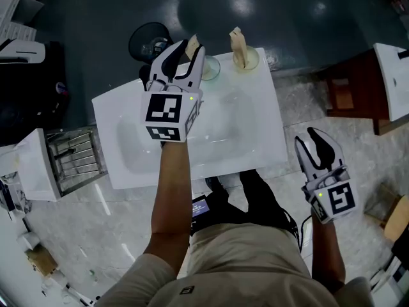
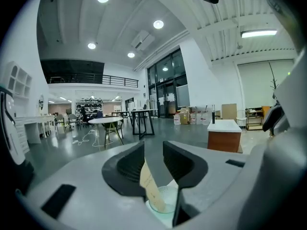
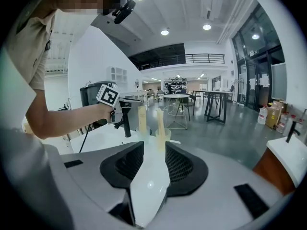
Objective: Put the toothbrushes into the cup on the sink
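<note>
Left gripper (image 1: pixel 190 48) over the clear plastic cup (image 2: pixel 165 200) at the far edge of the white ceramic sink (image 1: pixel 128 107). Its jaws stand apart around a cream paper-wrapped toothbrush (image 2: pixel 151 188). The toothbrush's lower end sits in the cup and it leans on one jaw, apparently a release. A second wrapped toothbrush (image 1: pixel 238 43) occupies the right-hand cup (image 1: pixel 248 59). Right gripper (image 1: pixel 319 139), open and empty, hangs near right, off the sink.
</note>
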Tool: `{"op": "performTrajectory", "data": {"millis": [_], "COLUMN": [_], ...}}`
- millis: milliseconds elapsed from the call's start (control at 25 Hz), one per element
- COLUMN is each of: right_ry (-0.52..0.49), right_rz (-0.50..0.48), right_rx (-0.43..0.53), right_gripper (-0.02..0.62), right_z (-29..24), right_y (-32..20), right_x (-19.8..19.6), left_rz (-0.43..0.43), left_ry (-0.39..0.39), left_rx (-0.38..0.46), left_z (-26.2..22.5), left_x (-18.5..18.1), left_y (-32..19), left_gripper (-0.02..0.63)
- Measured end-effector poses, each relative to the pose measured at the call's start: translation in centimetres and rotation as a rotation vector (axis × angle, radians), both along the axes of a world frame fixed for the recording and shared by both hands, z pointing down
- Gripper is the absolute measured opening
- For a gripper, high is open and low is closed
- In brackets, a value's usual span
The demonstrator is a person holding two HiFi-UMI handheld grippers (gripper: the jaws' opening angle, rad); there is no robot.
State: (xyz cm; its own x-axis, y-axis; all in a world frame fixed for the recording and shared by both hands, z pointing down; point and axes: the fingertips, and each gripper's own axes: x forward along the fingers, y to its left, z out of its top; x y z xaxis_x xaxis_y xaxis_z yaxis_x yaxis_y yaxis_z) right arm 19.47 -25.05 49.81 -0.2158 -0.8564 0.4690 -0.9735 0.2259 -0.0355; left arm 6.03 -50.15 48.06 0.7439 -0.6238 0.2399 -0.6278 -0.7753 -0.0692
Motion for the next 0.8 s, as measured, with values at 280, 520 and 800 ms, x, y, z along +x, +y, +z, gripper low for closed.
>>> {"op": "performTrajectory", "data": {"millis": [280, 520, 800], "right_ry": [0.008, 0.011, 0.001], "right_rz": [-0.009, -0.029, -0.065], "right_rx": [0.059, 0.141, 0.233], "right_gripper": [0.138, 0.138, 0.13], "right_z": [-3.3, -7.3, -12.2], "right_y": [0.8, 1.3, 1.8], "right_x": [-2.1, -4.7, -9.1], "left_rz": [0.023, 0.06, 0.1], "left_ry": [0.018, 0.035, 0.052], "left_rx": [0.068, 0.128, 0.207], "left_z": [-5.7, -11.1, -17.3], "left_x": [-1.9, -4.0, -8.4], "left_y": [2.9, 6.8, 12.1], "left_gripper": [0.104, 0.104, 0.086]}}
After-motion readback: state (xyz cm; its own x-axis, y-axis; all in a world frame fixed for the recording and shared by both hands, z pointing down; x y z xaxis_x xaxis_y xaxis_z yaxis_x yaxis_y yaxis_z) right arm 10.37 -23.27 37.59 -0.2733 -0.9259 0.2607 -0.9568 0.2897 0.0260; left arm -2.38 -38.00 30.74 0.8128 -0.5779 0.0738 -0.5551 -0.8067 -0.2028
